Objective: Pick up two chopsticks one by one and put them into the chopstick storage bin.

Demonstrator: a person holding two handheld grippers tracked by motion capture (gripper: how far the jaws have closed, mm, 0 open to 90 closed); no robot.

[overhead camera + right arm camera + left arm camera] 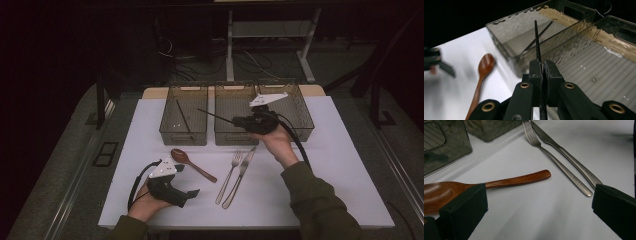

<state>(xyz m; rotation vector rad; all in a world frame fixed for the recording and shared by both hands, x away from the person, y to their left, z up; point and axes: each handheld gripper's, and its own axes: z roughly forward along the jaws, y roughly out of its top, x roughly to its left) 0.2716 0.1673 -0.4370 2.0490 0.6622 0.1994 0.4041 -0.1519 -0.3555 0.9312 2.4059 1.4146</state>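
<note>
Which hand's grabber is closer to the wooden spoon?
Left. The left gripper rests on the table right beside the wooden spoon, jaws open. The right gripper is up over the bins, pinching a black chopstick.

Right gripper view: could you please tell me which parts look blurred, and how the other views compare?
Right gripper view: the brown wooden spoon and left gripper are smeared, the thin black chopstick crisp. Left gripper view: sharp. High view: dim, dark surroundings.
</note>
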